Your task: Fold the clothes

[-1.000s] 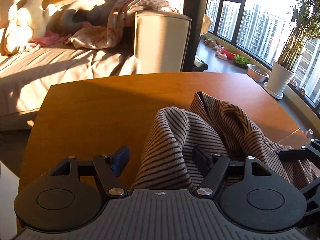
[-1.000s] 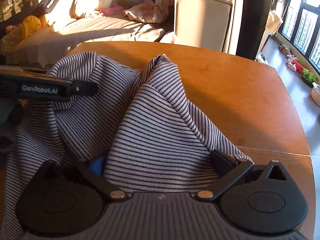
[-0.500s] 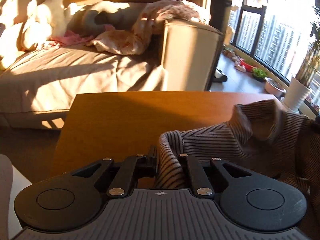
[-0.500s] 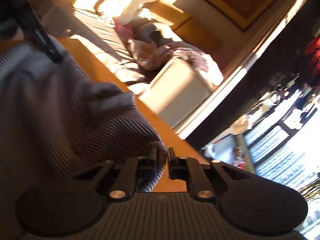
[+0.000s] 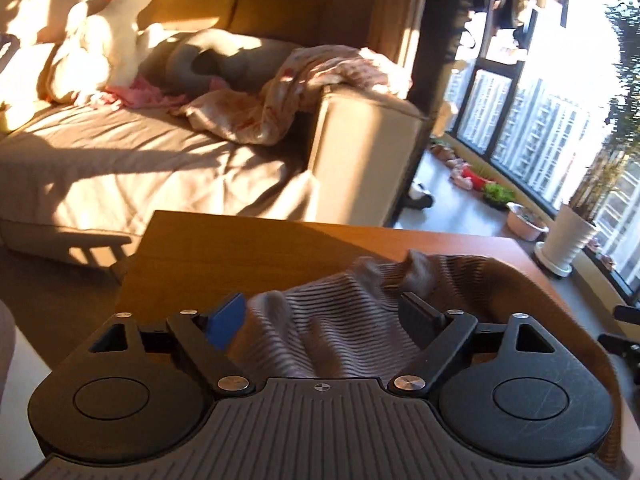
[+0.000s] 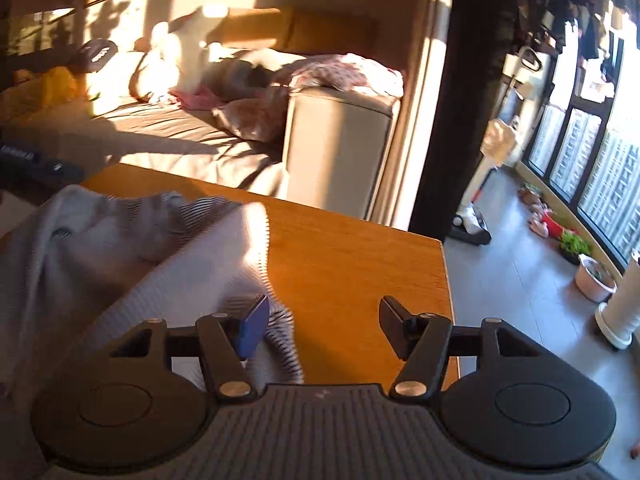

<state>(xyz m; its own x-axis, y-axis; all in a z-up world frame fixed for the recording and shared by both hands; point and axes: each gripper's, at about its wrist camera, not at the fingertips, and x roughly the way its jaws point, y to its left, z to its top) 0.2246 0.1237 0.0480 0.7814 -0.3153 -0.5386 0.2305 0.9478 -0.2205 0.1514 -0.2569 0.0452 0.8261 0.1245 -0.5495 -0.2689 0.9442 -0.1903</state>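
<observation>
A grey-and-black striped garment (image 5: 344,320) lies bunched on the wooden table (image 5: 240,248). In the left wrist view my left gripper (image 5: 320,312) is open, and the cloth spreads loosely between its wide-apart fingers. In the right wrist view the same striped garment (image 6: 120,264) is blurred and heaped at the left of the table (image 6: 352,264). My right gripper (image 6: 320,320) is open too; a fold of cloth sits beside its left finger (image 6: 254,326), and bare wood shows between the fingers.
A sofa (image 5: 120,160) with a white plush toy (image 5: 104,48) and a pinkish blanket (image 5: 304,80) stands beyond the table. At the right are windows, a white plant pot (image 5: 568,236) and small things on the floor. The table's right edge (image 6: 446,280) drops to grey floor.
Half a second ago both grippers were shut on the striped garment and lifted it. Now both have opened and the cloth has dropped, still blurred, onto the table.
</observation>
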